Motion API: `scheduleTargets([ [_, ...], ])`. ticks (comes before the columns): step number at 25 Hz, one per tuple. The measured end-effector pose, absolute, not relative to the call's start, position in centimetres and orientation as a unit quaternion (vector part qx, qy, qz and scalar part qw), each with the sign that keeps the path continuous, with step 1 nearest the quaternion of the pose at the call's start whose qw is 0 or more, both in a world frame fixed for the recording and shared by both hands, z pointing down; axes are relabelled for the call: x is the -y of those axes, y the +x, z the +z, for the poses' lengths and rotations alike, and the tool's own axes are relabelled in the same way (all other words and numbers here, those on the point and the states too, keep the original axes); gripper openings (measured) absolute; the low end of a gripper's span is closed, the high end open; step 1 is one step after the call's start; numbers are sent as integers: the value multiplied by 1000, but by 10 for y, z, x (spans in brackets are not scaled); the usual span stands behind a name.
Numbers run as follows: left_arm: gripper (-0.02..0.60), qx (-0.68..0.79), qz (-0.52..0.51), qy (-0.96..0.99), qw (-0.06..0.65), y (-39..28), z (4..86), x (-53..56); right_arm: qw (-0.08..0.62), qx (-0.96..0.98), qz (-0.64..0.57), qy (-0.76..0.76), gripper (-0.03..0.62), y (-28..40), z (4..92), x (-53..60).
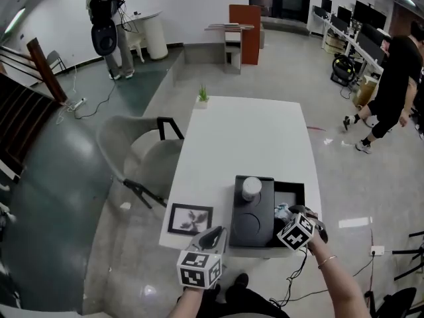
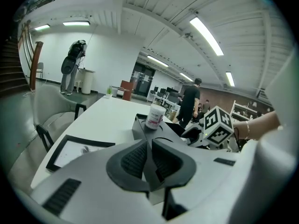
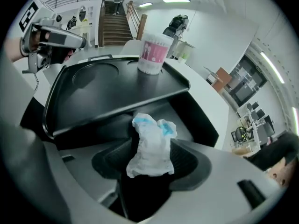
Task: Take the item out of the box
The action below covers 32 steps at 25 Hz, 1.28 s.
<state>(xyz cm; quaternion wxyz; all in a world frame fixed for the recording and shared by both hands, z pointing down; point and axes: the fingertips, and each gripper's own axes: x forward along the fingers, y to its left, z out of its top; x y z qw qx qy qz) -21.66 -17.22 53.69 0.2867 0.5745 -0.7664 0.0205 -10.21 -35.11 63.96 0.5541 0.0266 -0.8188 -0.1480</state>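
Crumpled white-and-blue packet (image 3: 150, 139): pinched between the jaws of the right gripper (image 3: 152, 161), which are closed onto its lower part, while its upper end sticks out free. It sits over the open right-hand compartment of the black box (image 1: 295, 190); whether it touches the compartment floor cannot be told.

Black tray (image 1: 250, 218): covers the left part of the box, its raised rim just beside the packet. A white jar (image 1: 252, 188) stands upright on the tray's far end.

Box position: near right corner of the white table (image 1: 245, 138), close to the near edge and the right edge.

Left gripper (image 2: 148, 160): jaws pressed together with nothing between them, held above the table's near edge, between the box and a black picture frame (image 1: 191, 219) lying flat at the near left corner.

Beyond the box, a broad stretch of white tabletop runs to a small plant (image 1: 202, 97) at the far left corner. A grey chair (image 1: 132, 151) stands against the left edge; a person (image 1: 394, 78) walks well apart on the right.
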Motion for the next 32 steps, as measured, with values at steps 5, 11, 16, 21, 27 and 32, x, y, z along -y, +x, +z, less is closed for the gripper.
scheduleTargets([
  [5, 32, 771, 17, 569, 287, -220, 537, 166, 570, 810, -136, 22, 252, -102, 644, 352],
  [11, 32, 768, 17, 570, 291, -217, 540, 164, 580, 805, -127, 11, 241, -104, 643, 351],
  [16, 32, 765, 18, 573, 293, -214, 541, 165, 581, 801, -146, -7, 213, -104, 644, 346],
  [21, 32, 762, 19, 579, 291, -211, 541, 166, 586, 786, -197, -12, 128, -102, 647, 346],
  [27, 32, 759, 22, 583, 290, -209, 540, 167, 577, 781, -240, -1, 99, -101, 647, 347],
  [32, 32, 755, 24, 589, 287, -204, 536, 171, 563, 793, -232, 3, 94, -98, 642, 343],
])
